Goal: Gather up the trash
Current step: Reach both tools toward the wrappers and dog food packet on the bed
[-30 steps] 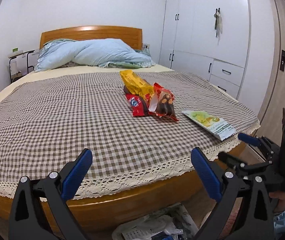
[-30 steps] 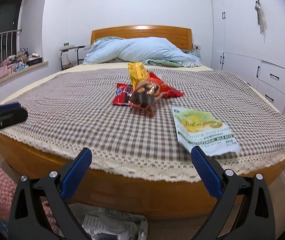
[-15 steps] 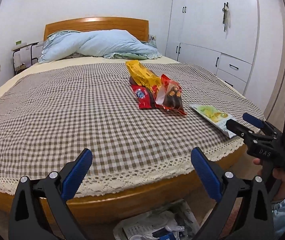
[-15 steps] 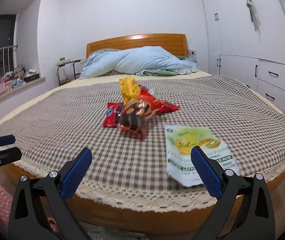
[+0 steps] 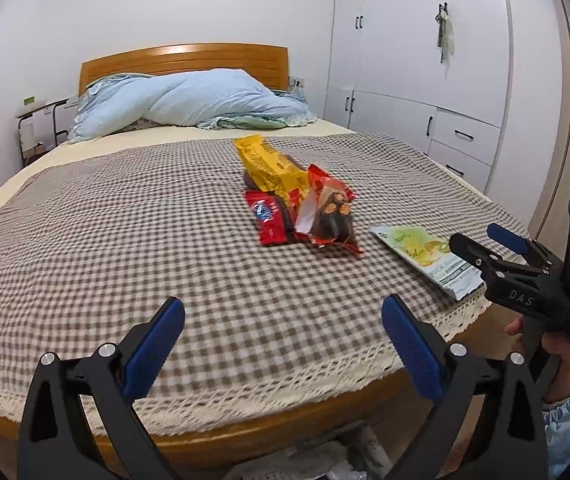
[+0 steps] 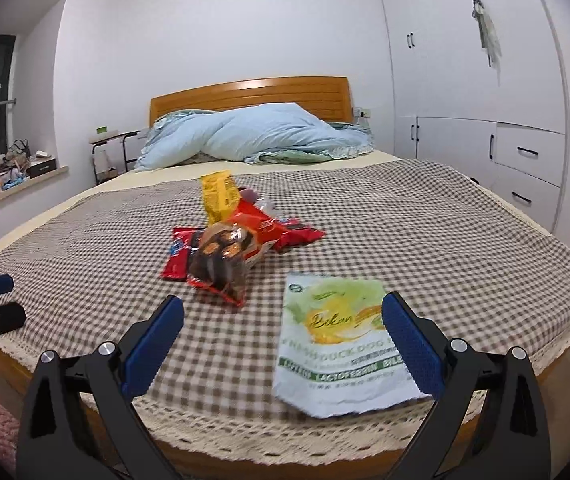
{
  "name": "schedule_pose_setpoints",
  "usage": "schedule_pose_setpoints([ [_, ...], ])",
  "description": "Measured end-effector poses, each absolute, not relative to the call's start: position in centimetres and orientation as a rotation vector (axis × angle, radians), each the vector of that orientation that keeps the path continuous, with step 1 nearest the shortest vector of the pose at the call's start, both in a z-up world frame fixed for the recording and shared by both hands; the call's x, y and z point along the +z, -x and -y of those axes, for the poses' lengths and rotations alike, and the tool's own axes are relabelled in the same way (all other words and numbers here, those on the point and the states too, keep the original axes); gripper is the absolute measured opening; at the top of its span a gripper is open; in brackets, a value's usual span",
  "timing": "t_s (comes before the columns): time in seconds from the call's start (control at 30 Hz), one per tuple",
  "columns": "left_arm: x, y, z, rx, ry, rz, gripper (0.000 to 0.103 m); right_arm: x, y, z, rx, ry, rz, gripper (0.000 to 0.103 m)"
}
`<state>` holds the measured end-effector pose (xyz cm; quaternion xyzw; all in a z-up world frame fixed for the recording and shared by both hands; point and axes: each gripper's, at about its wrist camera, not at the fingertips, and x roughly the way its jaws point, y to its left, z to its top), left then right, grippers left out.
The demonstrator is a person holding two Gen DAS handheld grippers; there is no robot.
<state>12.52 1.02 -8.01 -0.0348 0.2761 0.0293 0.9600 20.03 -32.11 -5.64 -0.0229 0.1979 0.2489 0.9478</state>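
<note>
Right gripper (image 6: 283, 344), jaws apart and empty, hovers over the bed's foot edge; the green-white pouch (image 6: 341, 340) lies flat just ahead between its fingers, long axis pointing away toward the headboard. Left gripper (image 5: 283, 344), also parted, is farther off. Pouch torn, crinkled.

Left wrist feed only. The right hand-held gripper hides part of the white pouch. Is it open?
Observer: Yes. The right hand-held gripper is wide open and holds nothing.
Operator: Is the pouch lined up?
Observer: The white pouch lies flat, right of centre between the fingers; the right one overlaps its edge in view.
Operator: What's on the label?
Observer: The print reads "DUCK DOG".
</note>
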Motion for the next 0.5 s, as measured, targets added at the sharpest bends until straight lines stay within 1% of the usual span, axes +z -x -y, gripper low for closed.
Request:
schedule_pose_setpoints([
  [0.2, -7.6, -15.0, -0.1, 0.021, 0.066, -0.554, 0.096, -5.2, -21.0, 31.7, 0.505, 0.05, -0.392, 0.095],
  [0.5, -7.3, -20.8, 1.3, -0.023, 0.031, -0.58, 0.096, -7.0, -24.3, 32.1, 0.442, 0.073, -0.476, 0.095],
])
